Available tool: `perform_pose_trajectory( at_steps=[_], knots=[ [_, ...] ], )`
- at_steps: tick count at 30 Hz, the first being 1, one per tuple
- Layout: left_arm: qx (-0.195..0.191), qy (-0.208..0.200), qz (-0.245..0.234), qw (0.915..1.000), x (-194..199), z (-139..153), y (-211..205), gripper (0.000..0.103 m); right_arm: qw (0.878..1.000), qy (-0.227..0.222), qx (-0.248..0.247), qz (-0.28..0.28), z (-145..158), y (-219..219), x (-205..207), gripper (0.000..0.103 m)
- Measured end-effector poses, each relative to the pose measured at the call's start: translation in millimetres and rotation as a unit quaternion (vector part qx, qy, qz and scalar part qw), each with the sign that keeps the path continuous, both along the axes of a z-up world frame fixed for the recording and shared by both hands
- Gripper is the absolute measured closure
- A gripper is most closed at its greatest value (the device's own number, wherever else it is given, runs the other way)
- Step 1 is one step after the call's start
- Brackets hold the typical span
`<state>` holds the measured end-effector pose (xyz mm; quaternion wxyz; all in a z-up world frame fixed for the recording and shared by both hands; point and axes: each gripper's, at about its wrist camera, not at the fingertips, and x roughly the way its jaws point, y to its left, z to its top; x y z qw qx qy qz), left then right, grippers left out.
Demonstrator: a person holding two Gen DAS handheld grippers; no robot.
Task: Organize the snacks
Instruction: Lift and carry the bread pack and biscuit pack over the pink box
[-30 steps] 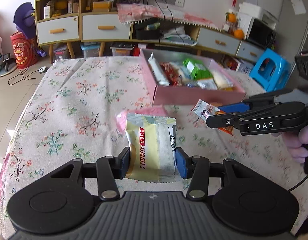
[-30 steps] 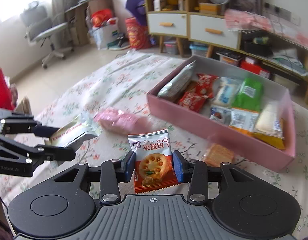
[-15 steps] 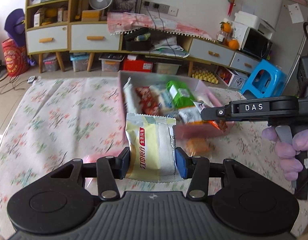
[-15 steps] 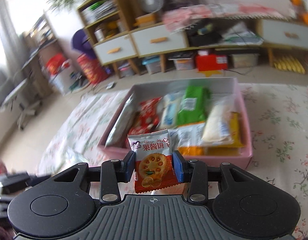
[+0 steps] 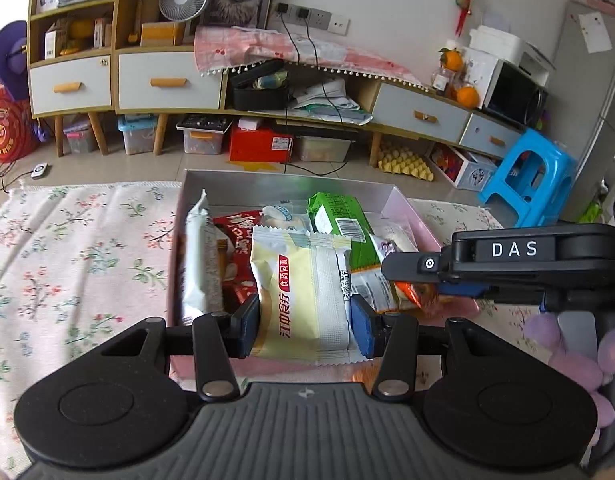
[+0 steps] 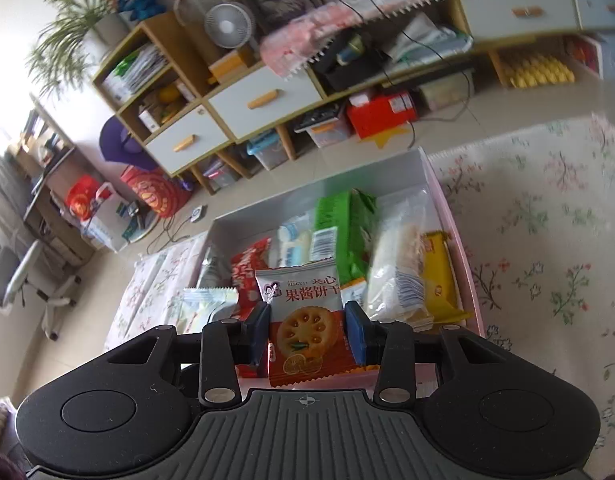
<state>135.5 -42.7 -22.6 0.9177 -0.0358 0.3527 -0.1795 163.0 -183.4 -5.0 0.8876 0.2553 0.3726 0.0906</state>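
Note:
My left gripper (image 5: 305,330) is shut on a pale yellow and white snack packet (image 5: 303,300), held over the near edge of the pink snack box (image 5: 411,216). My right gripper (image 6: 307,330) is shut on an orange biscuit packet (image 6: 307,320), also above the box's (image 6: 447,200) near end. The right gripper (image 5: 417,276) reaches in from the right in the left wrist view. The yellow packet's top (image 6: 209,300) peeks in at the left of the right wrist view. Several packets fill the box, among them a green one (image 5: 339,224) and a red one (image 5: 237,248).
The box sits on a floral tablecloth (image 5: 75,256) that spreads to its left and right (image 6: 547,240). Beyond the table's far edge are the floor, low cabinets (image 5: 167,80) with drawers, storage bins and a blue stool (image 5: 527,176). A gloved hand (image 5: 567,360) holds the right gripper.
Both grippers have travelled from over the cloth to above the box's near end, each keeping its packet. The right wrist view has rolled, so the room now looks tilted.

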Motion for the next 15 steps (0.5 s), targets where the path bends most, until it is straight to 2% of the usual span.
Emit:
perform_pose_trajectory(
  at_steps=[4,15],
  knots=[
    [0.027,-0.011,-0.001,0.9996,5,-2,-9,0.059,1.0,0.004,0.006,-0.007,-5,-3,6,0.063],
    [0.042,-0.018,0.009,0.9989,11,-6,-13,0.059,1.0,-0.004,-0.012,-0.008,-8,-1,10,0.063]
  ],
)
